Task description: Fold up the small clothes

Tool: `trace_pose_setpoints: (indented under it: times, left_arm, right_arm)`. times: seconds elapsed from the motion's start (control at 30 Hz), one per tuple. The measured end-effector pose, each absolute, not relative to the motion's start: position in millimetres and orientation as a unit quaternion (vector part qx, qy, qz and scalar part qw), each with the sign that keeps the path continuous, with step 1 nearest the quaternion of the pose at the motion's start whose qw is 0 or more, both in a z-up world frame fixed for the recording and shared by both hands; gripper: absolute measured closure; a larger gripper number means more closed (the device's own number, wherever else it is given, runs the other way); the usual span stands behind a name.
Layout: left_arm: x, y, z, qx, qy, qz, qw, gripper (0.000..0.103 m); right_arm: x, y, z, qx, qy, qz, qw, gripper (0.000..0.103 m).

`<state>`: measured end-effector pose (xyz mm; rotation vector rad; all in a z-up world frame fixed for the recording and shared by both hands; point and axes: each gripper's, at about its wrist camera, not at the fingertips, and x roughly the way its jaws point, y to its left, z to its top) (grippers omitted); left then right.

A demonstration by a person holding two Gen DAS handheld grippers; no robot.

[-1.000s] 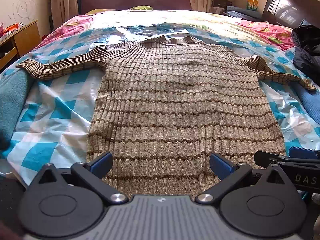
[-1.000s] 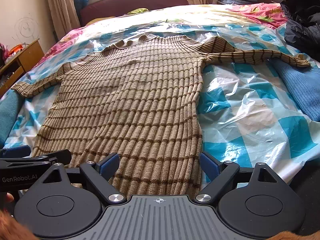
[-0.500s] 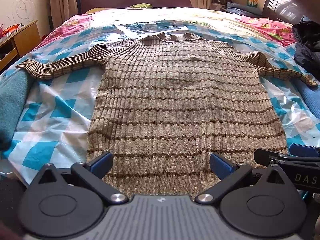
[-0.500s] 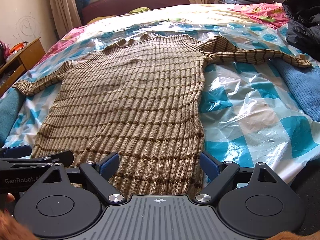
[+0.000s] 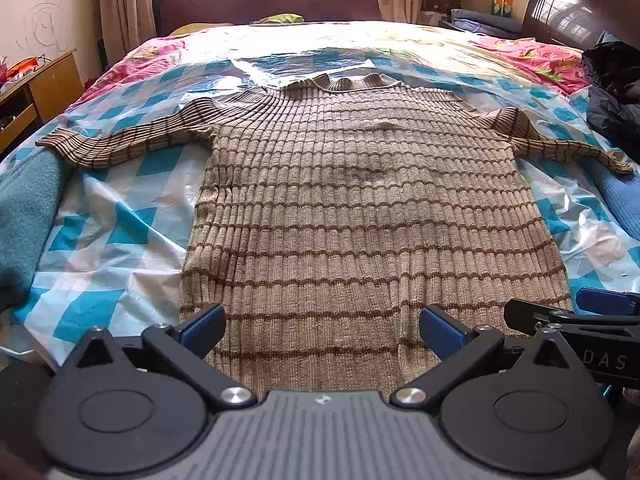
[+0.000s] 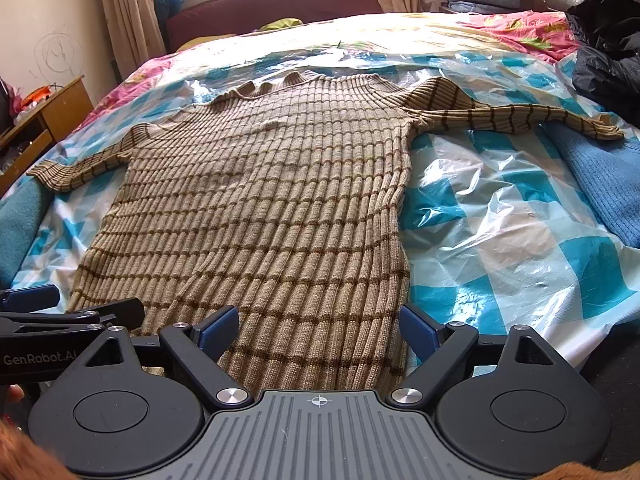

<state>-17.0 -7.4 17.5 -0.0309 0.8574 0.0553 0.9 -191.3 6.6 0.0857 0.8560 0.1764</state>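
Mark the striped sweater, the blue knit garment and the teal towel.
Tan ribbed sweater with brown stripes [image 5: 360,208]: left wrist view, middle of its body.
Blue knit garment [image 6: 604,188]: right wrist view, its flat top.
Teal towel [image 5: 24,208]: left wrist view, its upper surface.

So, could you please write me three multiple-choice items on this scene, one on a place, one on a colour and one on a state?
1. Where does the sweater lie?
A. On the checked plastic sheet over the bed
B. On the wooden cabinet
C. Folded on the dark jacket

2. What colour is the folded knit under the sweater's right cuff?
A. Red
B. Blue
C. White

3. How do the left gripper and right gripper stand?
A. Both shut on the hem
B. Left shut, right open
C. Both open above the hem

Answers: 1 A, the sweater is spread flat on the sheet, sleeves out. 2 B, the blue knit shows beside that cuff. 3 C, each pair of fingers is wide apart with bare fabric between them.
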Motion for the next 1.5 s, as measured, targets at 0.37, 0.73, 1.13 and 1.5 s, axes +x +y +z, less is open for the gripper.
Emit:
trace_pose_setpoints:
  times: [0.37, 0.73, 1.13, 1.5]
  left_arm:
    - [-15, -13, 32, -0.006, 0.398, 0.018, 0.917, 0.0]
    - [-8, -18, 38, 0.003, 0.395, 0.016, 0.919, 0.0]
    - [66, -75, 70, 0.019, 0.351, -0.058, 0.934, 0.0]
    - [159, -167, 65, -0.005, 0.34, -0.117, 0.933, 0.0]
  right_arm:
    - [-1, -197, 19, 0.05, 0.395, 0.079, 0.914, 0.016]
    - [0, -204, 32, 0.058, 0.379, 0.079, 0.92, 0.016]
    - [69, -321, 62, 0.162, 0.341, -0.024, 0.926, 0.029]
    - [149, -467, 33, 0.301, 0.318, -0.135, 0.889, 0.04]
